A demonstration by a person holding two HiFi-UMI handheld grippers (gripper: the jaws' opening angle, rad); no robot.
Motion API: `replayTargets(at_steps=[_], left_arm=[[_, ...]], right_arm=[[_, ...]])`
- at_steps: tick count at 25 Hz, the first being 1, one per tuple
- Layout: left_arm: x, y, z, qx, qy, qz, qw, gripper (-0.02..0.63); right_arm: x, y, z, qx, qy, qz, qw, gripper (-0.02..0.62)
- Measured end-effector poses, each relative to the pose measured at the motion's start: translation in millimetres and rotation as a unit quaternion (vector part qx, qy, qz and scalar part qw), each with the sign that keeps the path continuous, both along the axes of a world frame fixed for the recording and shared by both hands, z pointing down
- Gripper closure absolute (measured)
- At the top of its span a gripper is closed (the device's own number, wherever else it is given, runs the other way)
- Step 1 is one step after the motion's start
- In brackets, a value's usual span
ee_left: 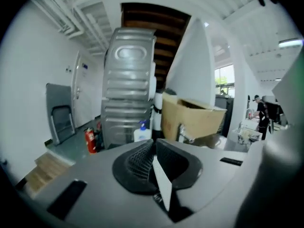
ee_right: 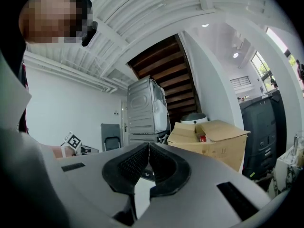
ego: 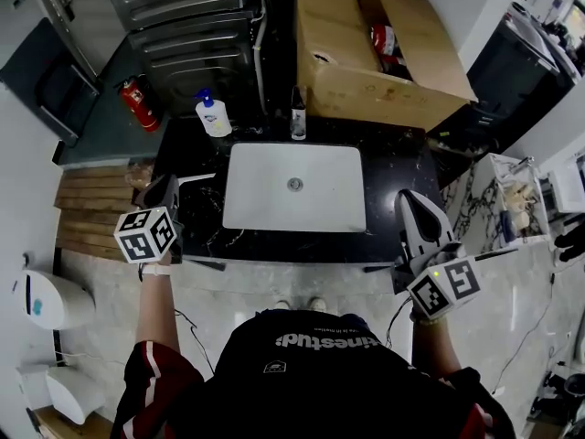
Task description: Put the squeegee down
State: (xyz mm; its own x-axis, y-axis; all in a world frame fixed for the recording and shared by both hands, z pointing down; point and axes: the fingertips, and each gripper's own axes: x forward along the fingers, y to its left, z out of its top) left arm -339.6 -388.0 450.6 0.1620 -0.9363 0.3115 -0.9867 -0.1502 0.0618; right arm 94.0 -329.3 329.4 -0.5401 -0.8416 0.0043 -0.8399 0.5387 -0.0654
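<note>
Dark marbled countertop [ego: 402, 167] with a white rectangular sink [ego: 294, 187] set into it is seen from above. The left gripper [ego: 167, 184] is held above the counter's left end, its jaws all but together with nothing between them. The right gripper [ego: 411, 201] is likewise closed and empty. A slim pale bar lying on the counter between the left gripper and the sink is probably the squeegee [ego: 196, 179], though it is too small to confirm. If so, it should be left lying flat, well back from the counter edge and off the sink rim.
</note>
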Motion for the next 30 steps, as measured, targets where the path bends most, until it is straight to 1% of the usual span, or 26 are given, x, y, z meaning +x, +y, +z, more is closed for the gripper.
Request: replayTargets(at_steps=[1, 2, 4, 6, 8, 10, 12, 16, 20, 23, 27, 30], left_arm=[[22, 5, -21, 0.036, 0.000, 0.030, 0.9989, 0.578], [44, 10, -41, 0.071, -0.002, 0.060, 0.9957, 0.580], [81, 23, -74, 0.129, -0.007, 0.104, 0.9862, 0.587], [108, 35, -100, 0.170, -0.003, 0.117, 0.9785, 0.592], [131, 45, -119, 0.199, 0.003, 0.127, 0.9717, 0.594], [152, 50, -132, 0.218, -0.014, 0.140, 0.9658, 0.594], [165, 49, -139, 0.225, -0.025, 0.146, 0.9632, 0.594], [181, 46, -144, 0.223, 0.001, 0.152, 0.9629, 0.594], [184, 47, -140, 0.214, 0.014, 0.150, 0.9653, 0.594], [187, 50, -137, 0.205, 0.023, 0.158, 0.9658, 0.594], [191, 52, -130, 0.190, 0.047, 0.169, 0.9660, 0.594], [193, 56, -128, 0.187, 0.043, 0.176, 0.9655, 0.594]], right_arm=[[-4, -1, -2, 0.003, 0.000, -0.005, 1.000, 0.555], [-9, -1, -3, 0.005, 0.000, -0.009, 1.000, 0.555], [-16, -2, -8, 0.011, -0.002, -0.017, 1.000, 0.555], [-22, -2, -12, 0.016, -0.005, -0.023, 1.000, 0.555], [-25, -3, -14, 0.019, -0.005, -0.025, 0.999, 0.555], [-24, -7, -14, 0.017, -0.002, -0.021, 1.000, 0.555], [-21, -12, -13, 0.014, -0.005, -0.013, 1.000, 0.555], [-14, -18, -9, 0.009, -0.016, 0.004, 1.000, 0.557], [-13, -17, -8, 0.013, -0.010, 0.004, 1.000, 0.557], [-10, -16, -6, 0.013, -0.009, 0.005, 1.000, 0.557], [-4, -15, -3, 0.008, -0.009, 0.008, 1.000, 0.558], [-4, -14, -2, 0.006, -0.005, 0.007, 1.000, 0.558]])
